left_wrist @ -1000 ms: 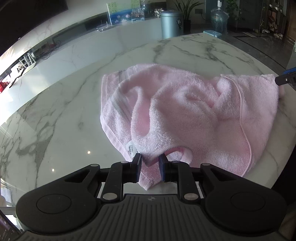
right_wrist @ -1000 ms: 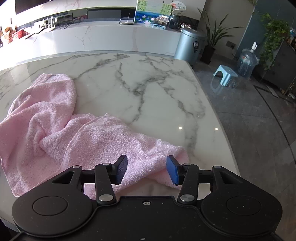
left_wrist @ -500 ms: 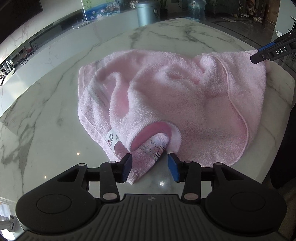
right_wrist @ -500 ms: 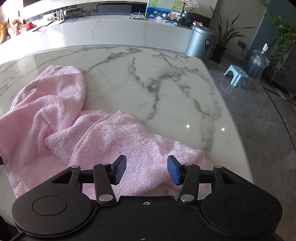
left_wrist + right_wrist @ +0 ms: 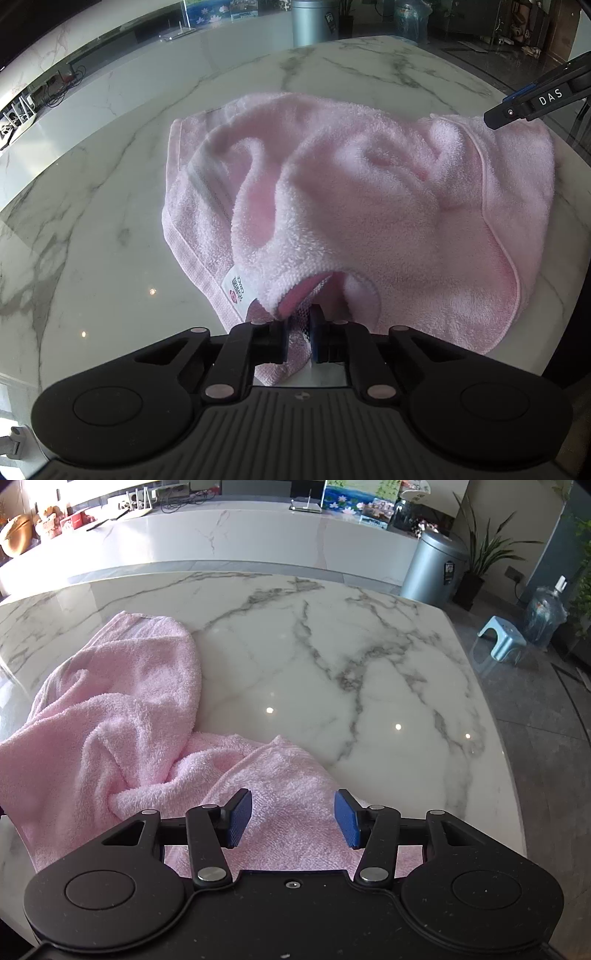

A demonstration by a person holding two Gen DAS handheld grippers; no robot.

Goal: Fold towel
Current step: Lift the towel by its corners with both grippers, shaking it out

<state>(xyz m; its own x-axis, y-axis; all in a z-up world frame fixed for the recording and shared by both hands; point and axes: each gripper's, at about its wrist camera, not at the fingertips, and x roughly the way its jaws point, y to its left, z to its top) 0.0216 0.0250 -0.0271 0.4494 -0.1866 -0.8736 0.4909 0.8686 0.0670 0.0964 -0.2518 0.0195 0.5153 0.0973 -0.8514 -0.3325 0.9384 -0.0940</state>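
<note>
A crumpled pink towel lies on the white marble table. My left gripper is shut on the towel's near corner, beside its white label. In the right wrist view the towel spreads to the left and under my right gripper, which is open with its blue pads above the cloth at the towel's other end. The right gripper also shows in the left wrist view, at the towel's far right edge.
The table's right edge drops to a grey floor with a blue stool, a water bottle and a grey bin. A white counter runs behind the table.
My left gripper opened, moved in on the towel's near corner and has now shut on it. My right gripper stayed open and shifted a little over the towel's end.
</note>
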